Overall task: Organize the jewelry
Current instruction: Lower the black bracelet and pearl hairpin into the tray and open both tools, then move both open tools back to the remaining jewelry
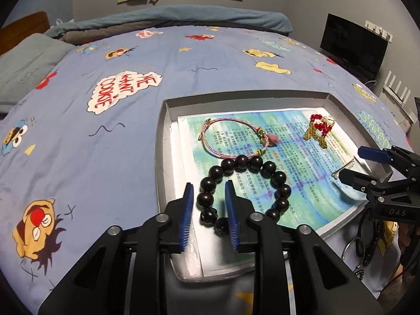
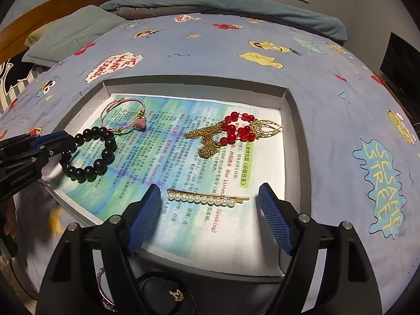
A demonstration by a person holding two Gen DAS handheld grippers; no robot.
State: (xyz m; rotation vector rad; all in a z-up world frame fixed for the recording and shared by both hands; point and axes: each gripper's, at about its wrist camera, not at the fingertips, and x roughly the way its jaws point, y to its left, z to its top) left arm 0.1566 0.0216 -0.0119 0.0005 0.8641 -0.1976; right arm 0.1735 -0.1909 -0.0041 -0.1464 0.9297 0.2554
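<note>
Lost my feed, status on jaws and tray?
Left gripper open, astride dark bead bracelet. Right gripper open, pearl hairpin lying free. Nothing in the way.

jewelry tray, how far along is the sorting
Done: dark bead bracelet, pink cord bracelet, red-and-gold piece and pearl hair clip lie in the tray. In hand: nothing; both grippers open. Left: rings and bands on the bed beside the tray.
</note>
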